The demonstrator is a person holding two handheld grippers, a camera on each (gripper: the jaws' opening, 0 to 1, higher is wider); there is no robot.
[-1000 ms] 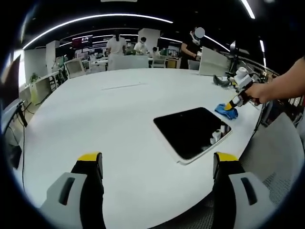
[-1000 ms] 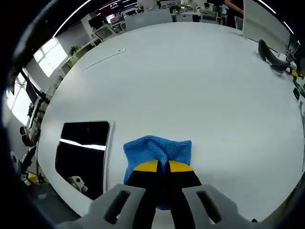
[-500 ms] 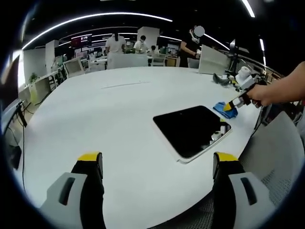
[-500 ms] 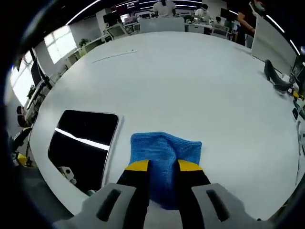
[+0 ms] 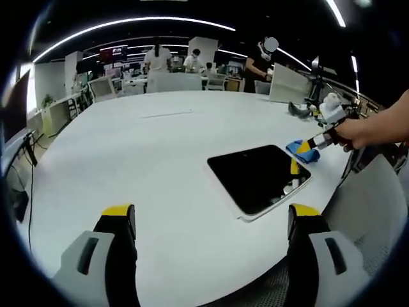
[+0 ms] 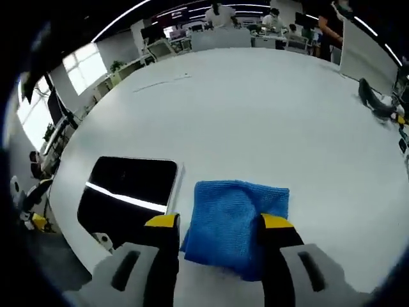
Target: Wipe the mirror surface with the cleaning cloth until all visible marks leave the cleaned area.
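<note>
On the white table (image 5: 128, 160) in the left gripper view, the mirror (image 5: 257, 176) lay flat near the table's edge, the left gripper (image 5: 211, 217) held above the table with its jaws spread wide and nothing between them, while the right gripper (image 5: 305, 147), held in a person's hand (image 5: 358, 133), sat at the blue cleaning cloth (image 5: 300, 150) just beside the mirror's far corner. Across the right gripper view, the right gripper (image 6: 217, 224) stood with jaws parted on either side of the cleaning cloth (image 6: 235, 217), whether pinching it I cannot tell, and the mirror (image 6: 128, 195) lay just beside the cloth on the table (image 6: 255, 115).
</note>
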